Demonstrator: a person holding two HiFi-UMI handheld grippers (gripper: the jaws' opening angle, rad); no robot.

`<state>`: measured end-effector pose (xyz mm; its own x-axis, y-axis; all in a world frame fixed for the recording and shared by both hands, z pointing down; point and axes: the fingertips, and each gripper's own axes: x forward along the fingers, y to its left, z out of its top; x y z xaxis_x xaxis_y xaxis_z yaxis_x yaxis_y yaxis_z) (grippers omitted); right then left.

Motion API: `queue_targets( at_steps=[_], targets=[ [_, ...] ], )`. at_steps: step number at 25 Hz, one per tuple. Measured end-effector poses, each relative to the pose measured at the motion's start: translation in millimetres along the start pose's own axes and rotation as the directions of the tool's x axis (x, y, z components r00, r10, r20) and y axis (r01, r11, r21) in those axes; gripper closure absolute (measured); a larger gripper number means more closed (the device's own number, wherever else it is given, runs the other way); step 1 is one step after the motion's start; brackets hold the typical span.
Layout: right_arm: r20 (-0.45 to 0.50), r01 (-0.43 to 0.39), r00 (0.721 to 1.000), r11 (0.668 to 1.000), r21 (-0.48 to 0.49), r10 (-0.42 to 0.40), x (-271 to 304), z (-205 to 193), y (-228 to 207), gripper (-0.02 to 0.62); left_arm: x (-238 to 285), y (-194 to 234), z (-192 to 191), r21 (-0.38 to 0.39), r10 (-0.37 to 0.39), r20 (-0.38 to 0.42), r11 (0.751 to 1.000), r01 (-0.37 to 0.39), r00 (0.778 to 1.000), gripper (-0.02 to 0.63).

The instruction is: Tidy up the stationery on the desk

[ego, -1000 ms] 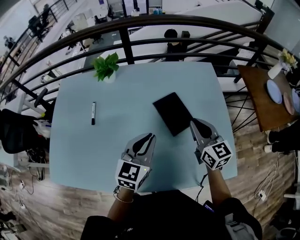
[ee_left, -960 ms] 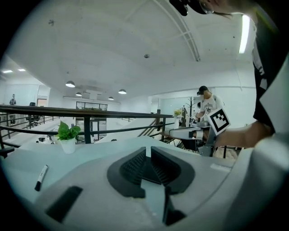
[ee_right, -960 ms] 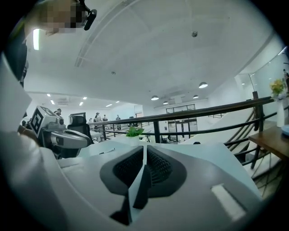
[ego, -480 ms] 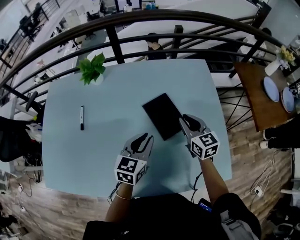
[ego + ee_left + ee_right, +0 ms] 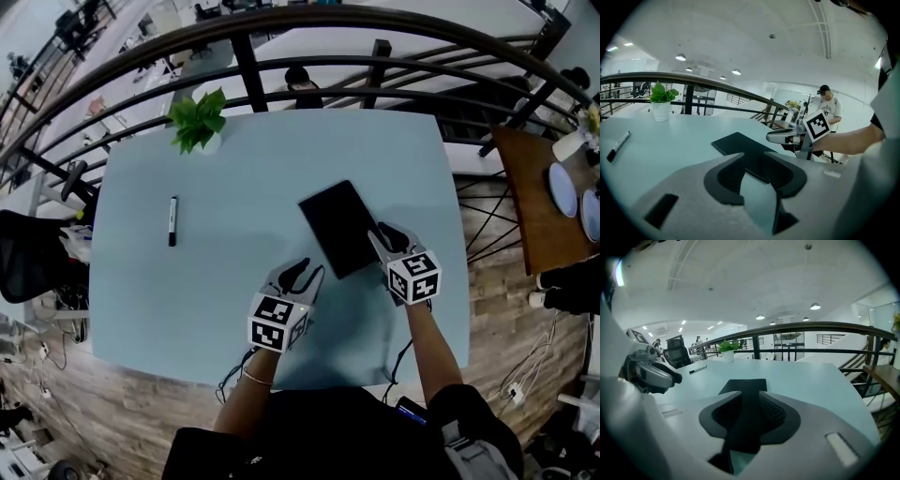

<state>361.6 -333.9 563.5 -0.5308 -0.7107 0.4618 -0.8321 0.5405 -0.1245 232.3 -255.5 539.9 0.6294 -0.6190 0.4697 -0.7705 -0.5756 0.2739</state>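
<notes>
Right tool (image 5: 383, 233), jaws just opening, nothing gripped, beside flat matte-black rectangular notebook (image 5: 339, 228)

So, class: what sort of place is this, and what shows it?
Probably an open-plan office, on an upper level: a desk with a marker and notebook, a railing behind it, and an office chair beside it.

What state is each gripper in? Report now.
Left gripper: open, just been opening, empty.
Right gripper: open, just been opening; black notebook shows between jaws, ungripped.
</notes>
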Motion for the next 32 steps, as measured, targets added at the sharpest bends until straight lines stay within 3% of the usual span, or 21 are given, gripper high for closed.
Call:
queue_targets(
  at_steps=[16, 22, 26, 32],
  targets=[
    [-0.203, -0.034, 0.979, 0.999, -0.017, 0.030, 32.8, -41.6, -25.7, 0.394, 45.9, 15.0, -38.1, -0.144, 0.019, -0.148, 0.989, -0.040, 0.989, 0.422],
    [-0.223, -0.073, 0.972, 0.997, -0.008, 0.070, 35.1, -45.3, -24.3, 0.390, 54.7, 16.1, -42.1, -0.156, 0.027, -0.169, 0.986, -0.054, 0.985, 0.419],
    [-0.236, -0.118, 0.963, 0.992, 0.054, 0.127, 36.6, -47.0, -20.9, 0.433, 62.0, 15.3, -44.6, -0.172, 0.017, -0.188, 0.984, -0.050, 0.982, 0.416],
    [-0.256, -0.160, 0.953, 0.986, 0.040, 0.165, 37.7, -50.7, -6.2, 0.422, 67.9, 18.4, -50.6, -0.174, 0.030, -0.213, 0.982, -0.068, 0.977, 0.416]
  ],
)
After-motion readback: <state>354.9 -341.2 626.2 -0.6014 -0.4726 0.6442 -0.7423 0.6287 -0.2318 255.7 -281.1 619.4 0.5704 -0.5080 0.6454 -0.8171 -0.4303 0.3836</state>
